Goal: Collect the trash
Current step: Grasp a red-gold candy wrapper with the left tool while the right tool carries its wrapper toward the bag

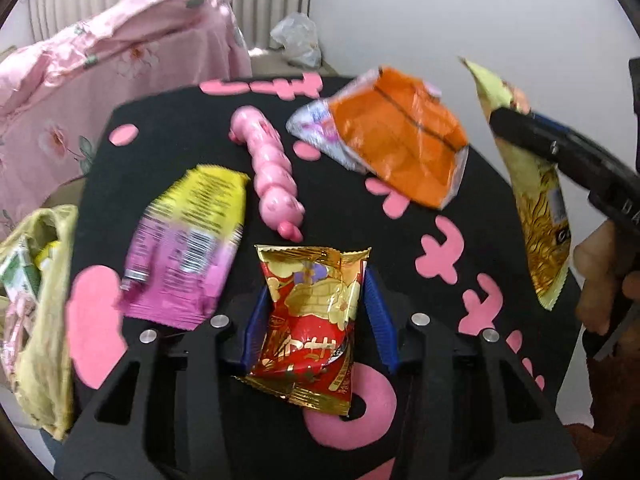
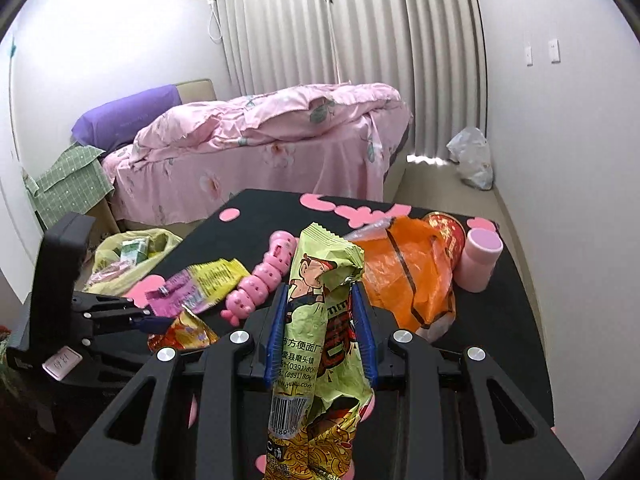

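Observation:
A red and gold snack packet point(image 1: 308, 312) sits between the blue pads of my left gripper point(image 1: 316, 284), which is shut on it just above the black table point(image 1: 160, 128). My right gripper point(image 2: 319, 288) is shut on a green and yellow noodle wrapper point(image 2: 320, 344) that hangs from its pads. From the left wrist view, that wrapper point(image 1: 536, 216) dangles at the right edge. An orange wrapper point(image 1: 400, 148) and a purple and yellow packet point(image 1: 188, 244) lie on the table. A yellow trash bag point(image 1: 40, 300) with wrappers inside hangs off the table's left side.
A pink caterpillar toy point(image 1: 272, 172) lies mid-table. A pink cup point(image 2: 478, 260) and a red tin point(image 2: 446, 232) stand at the far right corner. Beyond the table are a bed with a pink quilt point(image 2: 260, 140) and a white plastic bag point(image 2: 472, 160) on the floor.

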The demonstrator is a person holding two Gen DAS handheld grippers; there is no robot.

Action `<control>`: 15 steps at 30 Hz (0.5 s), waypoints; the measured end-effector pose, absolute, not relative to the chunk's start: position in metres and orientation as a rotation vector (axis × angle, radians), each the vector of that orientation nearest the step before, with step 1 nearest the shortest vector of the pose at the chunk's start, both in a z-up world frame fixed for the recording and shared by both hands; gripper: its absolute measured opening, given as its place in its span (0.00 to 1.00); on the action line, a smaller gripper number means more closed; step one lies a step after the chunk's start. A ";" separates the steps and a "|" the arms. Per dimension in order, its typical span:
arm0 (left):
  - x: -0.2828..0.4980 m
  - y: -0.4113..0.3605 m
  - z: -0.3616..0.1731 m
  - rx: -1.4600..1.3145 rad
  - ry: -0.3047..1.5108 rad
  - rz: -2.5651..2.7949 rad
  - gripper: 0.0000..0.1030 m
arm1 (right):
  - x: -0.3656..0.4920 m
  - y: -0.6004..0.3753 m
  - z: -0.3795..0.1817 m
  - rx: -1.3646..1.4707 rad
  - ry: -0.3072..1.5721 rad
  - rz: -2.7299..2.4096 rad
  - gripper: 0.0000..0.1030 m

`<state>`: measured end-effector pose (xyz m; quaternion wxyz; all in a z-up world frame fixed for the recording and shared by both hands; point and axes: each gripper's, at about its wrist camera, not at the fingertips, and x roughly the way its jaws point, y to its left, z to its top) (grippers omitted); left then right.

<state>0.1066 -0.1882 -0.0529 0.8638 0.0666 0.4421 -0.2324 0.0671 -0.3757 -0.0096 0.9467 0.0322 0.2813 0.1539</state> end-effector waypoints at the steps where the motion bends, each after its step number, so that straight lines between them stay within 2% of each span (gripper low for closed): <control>1: 0.105 -0.185 -0.048 0.133 0.914 -0.484 0.42 | 0.065 -0.373 -0.005 0.062 0.561 0.316 0.29; 7: 0.089 -0.152 -0.007 0.067 0.799 -0.453 0.42 | 0.054 -0.351 0.020 0.038 0.493 0.344 0.29; 15: 0.080 -0.070 0.033 -0.042 0.673 -0.347 0.42 | 0.050 -0.294 0.057 -0.038 0.411 0.399 0.29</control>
